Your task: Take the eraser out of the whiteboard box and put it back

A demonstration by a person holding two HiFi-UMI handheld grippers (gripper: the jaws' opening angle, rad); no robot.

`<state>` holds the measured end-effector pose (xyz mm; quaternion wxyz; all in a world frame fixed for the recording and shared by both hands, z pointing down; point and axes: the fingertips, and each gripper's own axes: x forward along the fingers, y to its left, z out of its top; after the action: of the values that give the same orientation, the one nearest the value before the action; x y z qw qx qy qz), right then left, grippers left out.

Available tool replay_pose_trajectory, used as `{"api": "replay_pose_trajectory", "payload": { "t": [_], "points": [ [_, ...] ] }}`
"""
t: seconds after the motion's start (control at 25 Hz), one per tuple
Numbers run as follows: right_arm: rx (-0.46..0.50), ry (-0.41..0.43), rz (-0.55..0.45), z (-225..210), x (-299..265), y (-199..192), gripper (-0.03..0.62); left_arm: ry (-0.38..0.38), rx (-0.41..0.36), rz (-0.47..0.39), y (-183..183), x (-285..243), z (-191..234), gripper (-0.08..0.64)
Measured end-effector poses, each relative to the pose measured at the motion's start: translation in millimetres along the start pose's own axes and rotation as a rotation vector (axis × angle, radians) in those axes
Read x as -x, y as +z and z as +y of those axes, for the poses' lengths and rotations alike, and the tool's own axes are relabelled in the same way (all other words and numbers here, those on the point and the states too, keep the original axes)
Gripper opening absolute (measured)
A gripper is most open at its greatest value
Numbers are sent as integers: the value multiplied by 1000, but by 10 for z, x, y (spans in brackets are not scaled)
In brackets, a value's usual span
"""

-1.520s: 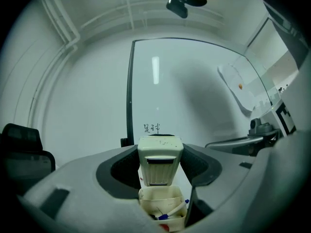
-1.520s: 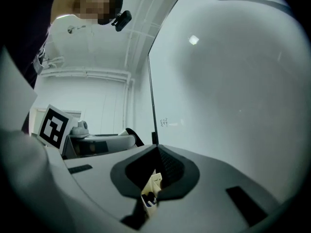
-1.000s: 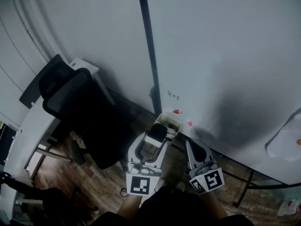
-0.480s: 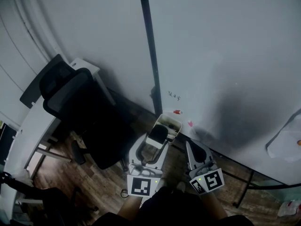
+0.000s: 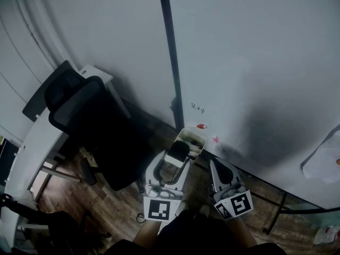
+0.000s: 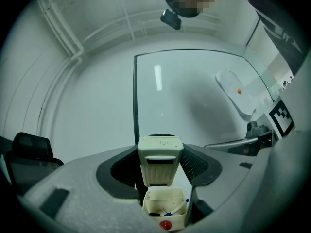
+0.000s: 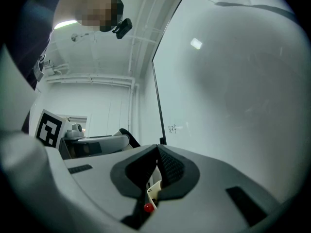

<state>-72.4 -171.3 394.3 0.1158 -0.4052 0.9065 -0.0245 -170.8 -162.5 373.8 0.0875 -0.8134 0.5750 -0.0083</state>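
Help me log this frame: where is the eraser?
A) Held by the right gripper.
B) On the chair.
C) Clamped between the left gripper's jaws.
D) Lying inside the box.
C: the left gripper presses the eraser on both sides, over the box.

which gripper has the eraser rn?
The left gripper: it is closed on the eraser by the whiteboard box. The right gripper is shut with nothing between its jaws.
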Motion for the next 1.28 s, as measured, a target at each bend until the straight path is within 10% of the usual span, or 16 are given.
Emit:
{"api": "replay_pose_trajectory", "payload": {
  "t": [1.28],
  "points": [
    [-16,-125,66,-337,201,-218,3,-115,56,174,-911,-918,56,253]
  ]
}}
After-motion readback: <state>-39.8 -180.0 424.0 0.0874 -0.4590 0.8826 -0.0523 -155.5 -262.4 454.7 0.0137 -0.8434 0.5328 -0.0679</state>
